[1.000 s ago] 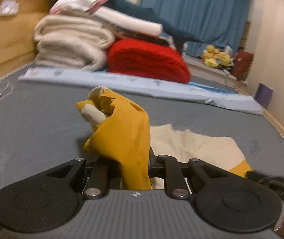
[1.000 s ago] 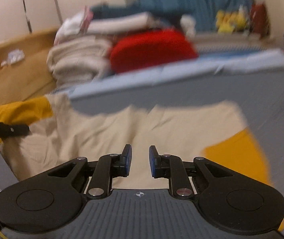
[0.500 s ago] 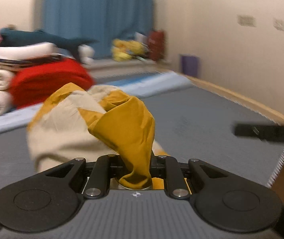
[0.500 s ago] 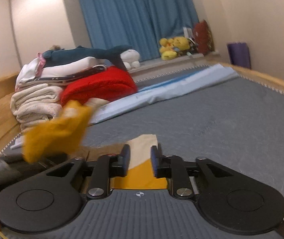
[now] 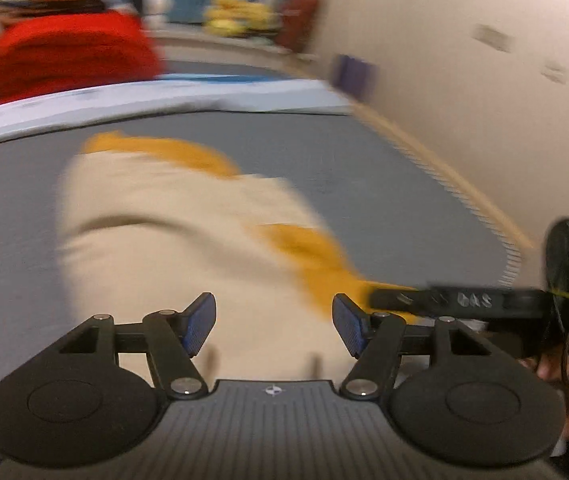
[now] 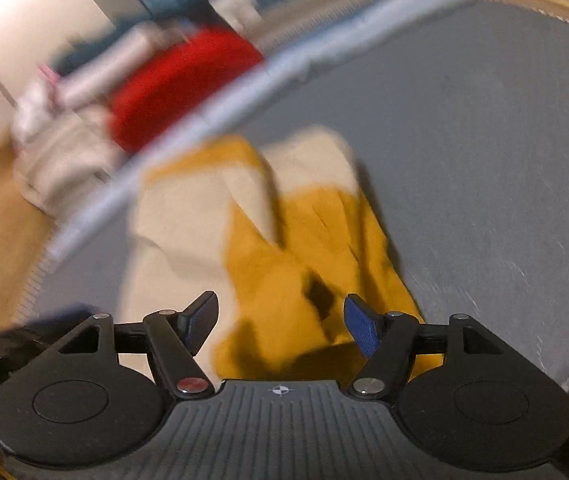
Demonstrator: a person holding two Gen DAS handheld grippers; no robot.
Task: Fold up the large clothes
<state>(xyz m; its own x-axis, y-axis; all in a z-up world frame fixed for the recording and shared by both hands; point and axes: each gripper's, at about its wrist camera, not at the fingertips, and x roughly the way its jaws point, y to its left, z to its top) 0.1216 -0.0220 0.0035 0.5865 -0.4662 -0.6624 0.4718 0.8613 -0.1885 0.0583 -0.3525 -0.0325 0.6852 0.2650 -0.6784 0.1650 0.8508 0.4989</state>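
Observation:
A cream and mustard-yellow garment (image 5: 188, 216) lies folded over on the grey mattress (image 5: 364, 184). In the blurred left wrist view my left gripper (image 5: 274, 326) hovers just over its near cream edge, jaws opening, nothing between the blue pads. The right gripper's black finger (image 5: 456, 300) reaches in from the right onto a yellow sleeve. In the right wrist view the garment (image 6: 284, 240) spreads ahead with its yellow part nearest. My right gripper (image 6: 282, 326) is above that yellow cloth, jaws opening and not pressing it.
A pile of folded cream towels and a red blanket (image 5: 68, 52) sits at the far end behind a light blue sheet (image 5: 144, 98). Blue curtain and yellow plush toys (image 5: 240, 20) stand beyond. The bed's wooden edge (image 5: 444, 168) and wall are close on the right.
The left gripper let go of the yellow sleeve it held bunched up; the garment now lies flat and folded. Both grippers went from narrow to wide and swung down toward the mattress.

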